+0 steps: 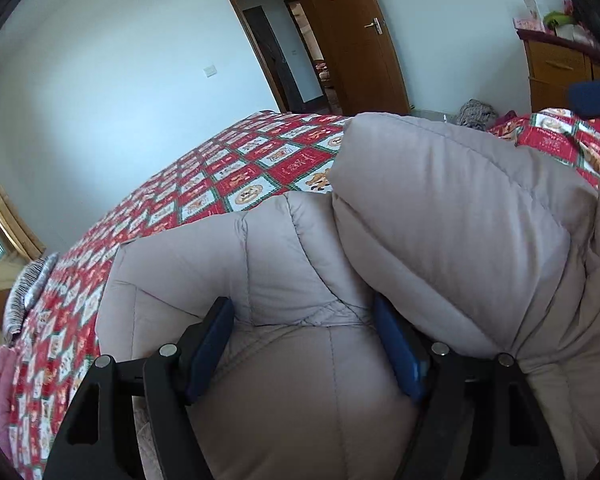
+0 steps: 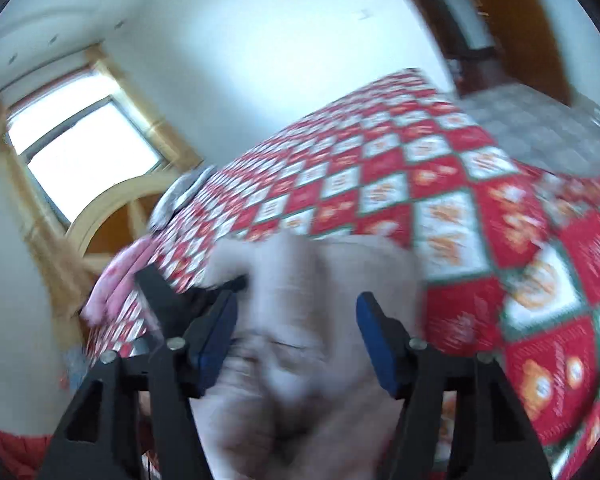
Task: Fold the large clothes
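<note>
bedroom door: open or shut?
Open. The wooden door is swung back against the wall, and the hallway shows through the doorway beside it.

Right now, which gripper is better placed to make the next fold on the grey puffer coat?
Left, probably. The left gripper has a thick bunch of the grey puffer coat bulging between its pads. The right gripper stands open over the coat, apparently gripping nothing; its view is motion-blurred.

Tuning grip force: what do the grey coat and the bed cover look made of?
Grey coat: looks like padded, quilted synthetic shell, matte; stitched seams with puffy panels between them. Filling unknown.
Bed cover: thin printed woven cloth, probably cotton or a blend, matte; lies flat, red-and-white check pattern with cartoon prints.
</note>
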Demonstrator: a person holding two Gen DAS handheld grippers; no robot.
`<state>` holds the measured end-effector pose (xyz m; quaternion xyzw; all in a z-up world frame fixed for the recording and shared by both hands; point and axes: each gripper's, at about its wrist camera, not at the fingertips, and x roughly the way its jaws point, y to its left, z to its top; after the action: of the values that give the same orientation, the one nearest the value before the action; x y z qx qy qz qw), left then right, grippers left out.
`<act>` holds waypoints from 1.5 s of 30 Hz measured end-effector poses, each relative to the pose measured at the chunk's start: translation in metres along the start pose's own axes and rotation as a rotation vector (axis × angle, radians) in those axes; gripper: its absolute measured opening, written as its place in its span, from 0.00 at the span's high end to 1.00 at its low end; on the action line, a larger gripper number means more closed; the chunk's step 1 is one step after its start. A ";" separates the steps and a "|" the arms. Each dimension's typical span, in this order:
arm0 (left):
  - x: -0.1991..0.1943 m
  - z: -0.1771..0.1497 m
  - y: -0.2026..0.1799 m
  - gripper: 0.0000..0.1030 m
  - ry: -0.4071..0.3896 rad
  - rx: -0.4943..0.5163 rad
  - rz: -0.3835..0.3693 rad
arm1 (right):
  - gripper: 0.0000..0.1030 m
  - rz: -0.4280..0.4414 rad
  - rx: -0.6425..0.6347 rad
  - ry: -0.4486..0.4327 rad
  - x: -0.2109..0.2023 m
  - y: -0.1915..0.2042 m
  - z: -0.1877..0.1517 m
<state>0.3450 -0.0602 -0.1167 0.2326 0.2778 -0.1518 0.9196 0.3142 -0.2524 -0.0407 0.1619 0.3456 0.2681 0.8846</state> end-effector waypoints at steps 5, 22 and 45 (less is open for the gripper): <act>-0.003 -0.003 0.006 0.29 -0.001 -0.034 -0.022 | 0.83 -0.051 -0.012 0.153 0.045 0.000 -0.025; -0.040 0.002 0.105 0.28 -0.072 -0.584 -0.413 | 0.98 -0.146 0.122 0.076 0.065 -0.028 -0.090; -0.037 -0.004 0.032 0.24 -0.114 -0.400 -0.404 | 0.86 -0.061 0.102 0.148 0.086 -0.036 -0.049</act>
<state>0.3272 -0.0254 -0.0868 -0.0224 0.2910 -0.2869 0.9124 0.3459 -0.2263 -0.1372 0.1761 0.4279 0.2342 0.8550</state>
